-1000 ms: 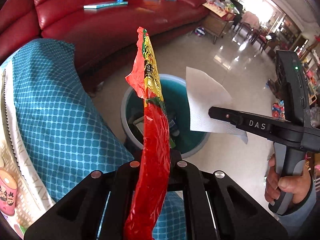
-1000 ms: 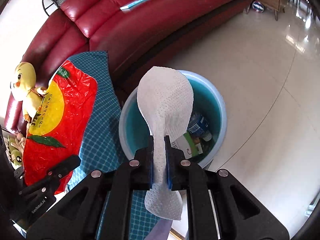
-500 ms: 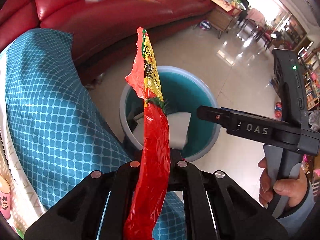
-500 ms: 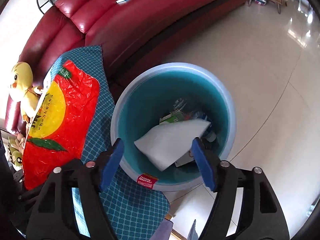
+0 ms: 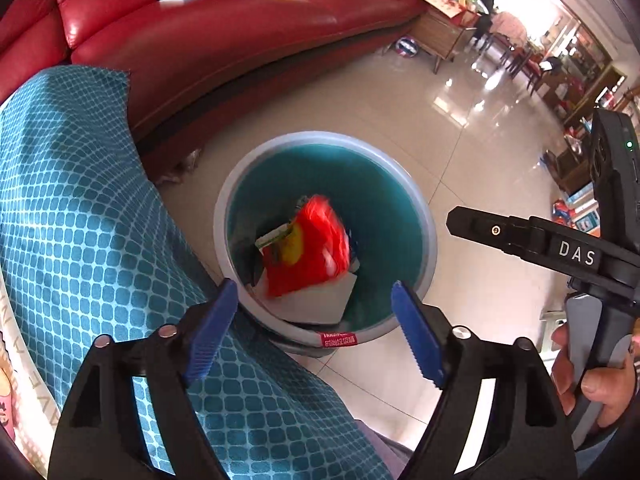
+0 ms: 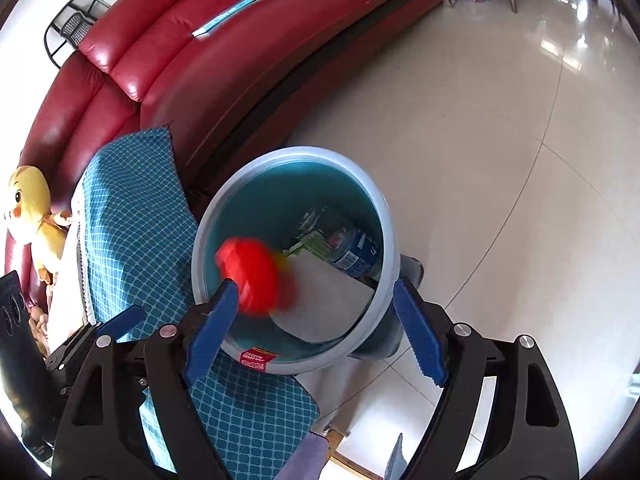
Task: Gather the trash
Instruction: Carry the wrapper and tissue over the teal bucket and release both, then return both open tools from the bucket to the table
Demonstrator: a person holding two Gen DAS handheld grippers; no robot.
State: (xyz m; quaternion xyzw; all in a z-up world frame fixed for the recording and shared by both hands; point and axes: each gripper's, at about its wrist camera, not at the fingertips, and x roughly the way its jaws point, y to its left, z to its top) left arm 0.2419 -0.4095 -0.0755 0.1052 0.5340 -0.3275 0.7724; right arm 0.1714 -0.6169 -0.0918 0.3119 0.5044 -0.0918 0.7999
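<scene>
I have both grippers above the teal bin (image 5: 416,216), which stands on the tiled floor (image 5: 400,104) beside the red sofa (image 5: 224,40). The left gripper (image 5: 316,332) has just been opening; its jaws stand wide with nothing between them. The red wrapper (image 5: 312,248), blurred, lies inside the bin on the white paper towel (image 6: 328,304). The right gripper (image 6: 320,324) has also just been opening wide and grips nothing.
</scene>
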